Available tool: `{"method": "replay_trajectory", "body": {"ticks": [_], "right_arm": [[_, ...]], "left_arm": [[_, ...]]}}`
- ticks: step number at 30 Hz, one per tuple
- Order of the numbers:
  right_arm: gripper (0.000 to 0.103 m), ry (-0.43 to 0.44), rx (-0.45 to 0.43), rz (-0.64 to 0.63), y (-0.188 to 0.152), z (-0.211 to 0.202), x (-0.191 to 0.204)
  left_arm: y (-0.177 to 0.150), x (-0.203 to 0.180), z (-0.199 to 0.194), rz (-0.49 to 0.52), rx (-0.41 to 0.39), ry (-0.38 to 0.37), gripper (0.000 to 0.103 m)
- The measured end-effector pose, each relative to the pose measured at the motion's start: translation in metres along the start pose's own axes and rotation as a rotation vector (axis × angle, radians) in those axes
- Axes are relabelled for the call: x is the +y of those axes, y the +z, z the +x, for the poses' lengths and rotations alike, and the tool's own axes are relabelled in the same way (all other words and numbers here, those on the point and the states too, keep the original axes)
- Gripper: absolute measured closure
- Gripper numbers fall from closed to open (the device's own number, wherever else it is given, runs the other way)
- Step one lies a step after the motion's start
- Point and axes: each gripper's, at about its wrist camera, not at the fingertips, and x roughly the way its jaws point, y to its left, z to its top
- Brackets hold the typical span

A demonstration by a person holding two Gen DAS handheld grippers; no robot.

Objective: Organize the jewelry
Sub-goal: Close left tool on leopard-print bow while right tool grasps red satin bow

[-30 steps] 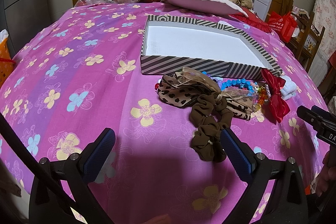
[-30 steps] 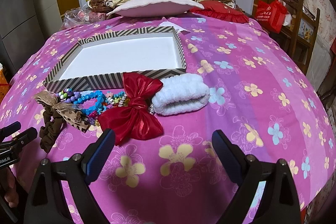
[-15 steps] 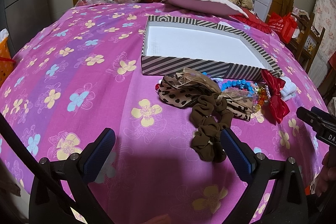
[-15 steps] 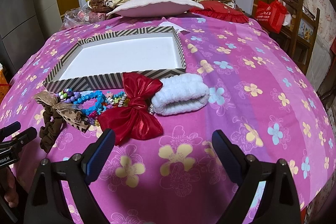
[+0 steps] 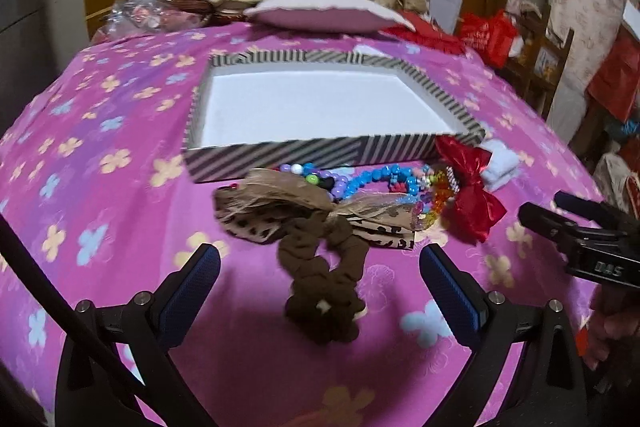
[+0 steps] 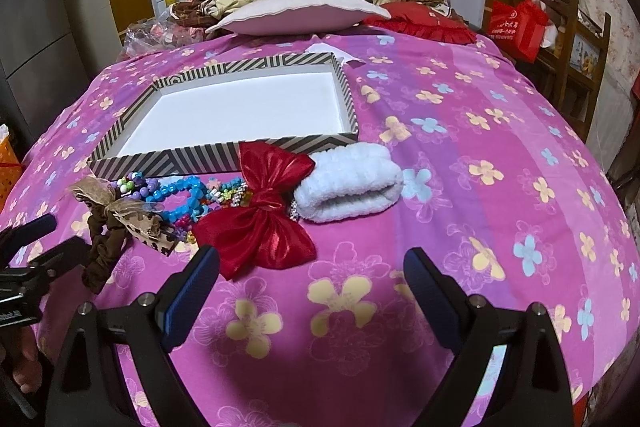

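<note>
**Tongs Open Above Accessory Row**

Left tongs stood wide open, empty, blue ribbed pads flanking the gathered brown fabric scrunchie. Right tongs were equally spread, gripping nothing, near the glossy red satin bow. Blue plastic bead bracelets and a fluffy white terry band lay along the striped cardboard tray on the pink floral bed cover.

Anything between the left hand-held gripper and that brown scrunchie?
Nothing visible. The left hand-held gripper is open, and the brown scrunchie lies on the bedspread between its fingers, its far end tucked under the leopard bow.
</note>
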Motion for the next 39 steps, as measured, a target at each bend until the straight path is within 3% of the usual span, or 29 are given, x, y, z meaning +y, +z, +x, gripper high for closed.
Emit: {"method": "replay_trajectory", "body": {"ticks": [2,6,8,11,17,19,21,23,25,29,33,35,39], "right_arm": [[0.007,0.001,-0.001,0.000,0.000,0.000,0.000],[0.007,0.001,0.001,0.012,0.000,0.000,-0.002],[0.007,0.003,-0.001,0.014,0.000,0.000,-0.002],[0.007,0.023,0.002,0.003,-0.001,0.000,0.001],[0.007,0.172,0.018,-0.062,-0.002,0.012,0.016],[0.012,0.190,0.045,-0.097,0.001,0.023,0.022],[0.019,0.203,0.064,-0.095,0.004,0.034,0.023],[0.021,0.220,0.077,-0.063,0.008,0.043,0.019],[0.027,0.257,0.080,-0.034,0.011,0.048,0.016],[0.027,0.226,0.103,-0.046,0.013,0.063,0.021],[0.047,0.179,0.111,-0.112,0.008,0.063,0.030],[0.064,0.178,0.112,-0.123,0.007,0.061,0.031],[0.083,0.226,0.100,-0.090,0.005,0.051,0.025]], "left_arm": [[0.002,-0.002,0.012,0.012,0.029,0.040,0.040],[0.000,0.004,0.024,-0.005,0.069,0.099,0.046],[-0.003,0.009,0.030,-0.030,0.107,0.093,0.050],[-0.008,0.018,0.035,-0.069,0.136,0.082,0.050],[-0.009,0.026,0.035,-0.109,0.118,0.054,0.048],[-0.010,0.024,0.033,-0.109,0.110,0.061,0.048],[-0.010,0.027,0.031,-0.128,0.102,0.061,0.058],[-0.009,0.031,0.027,-0.153,0.094,0.040,0.102],[-0.009,0.038,0.025,-0.179,0.092,0.026,0.103],[-0.011,0.048,0.012,-0.230,0.050,-0.003,0.103],[-0.010,0.058,-0.013,-0.269,-0.044,0.006,0.103],[-0.009,0.062,-0.020,-0.285,-0.081,0.013,0.103],[-0.009,0.068,-0.028,-0.314,-0.123,0.016,0.103]]}}
